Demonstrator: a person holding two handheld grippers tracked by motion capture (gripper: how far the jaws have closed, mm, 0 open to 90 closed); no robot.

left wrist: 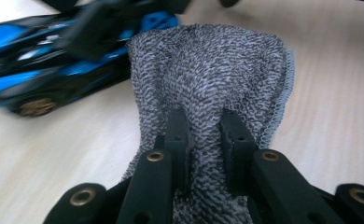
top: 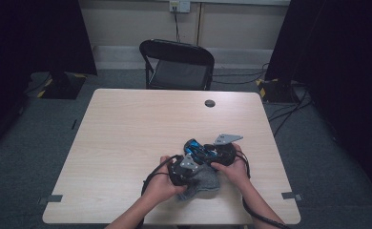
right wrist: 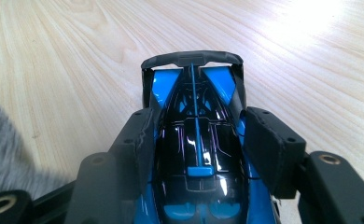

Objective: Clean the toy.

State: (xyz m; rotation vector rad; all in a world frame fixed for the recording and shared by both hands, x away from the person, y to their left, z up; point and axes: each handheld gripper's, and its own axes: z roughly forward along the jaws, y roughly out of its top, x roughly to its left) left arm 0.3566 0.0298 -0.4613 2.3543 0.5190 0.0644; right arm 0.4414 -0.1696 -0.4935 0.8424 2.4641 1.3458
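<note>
Left tongs pinched on grey cloth, which lies bunched on the bench just beside the toy car. Right tongs clamp blue-black toy car by its sides, car resting on bench

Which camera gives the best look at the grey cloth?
The left gripper view: the grey cloth spreads out ahead, pinched in that tool. The high view shows it small; the right gripper view catches a blurred corner.
</note>
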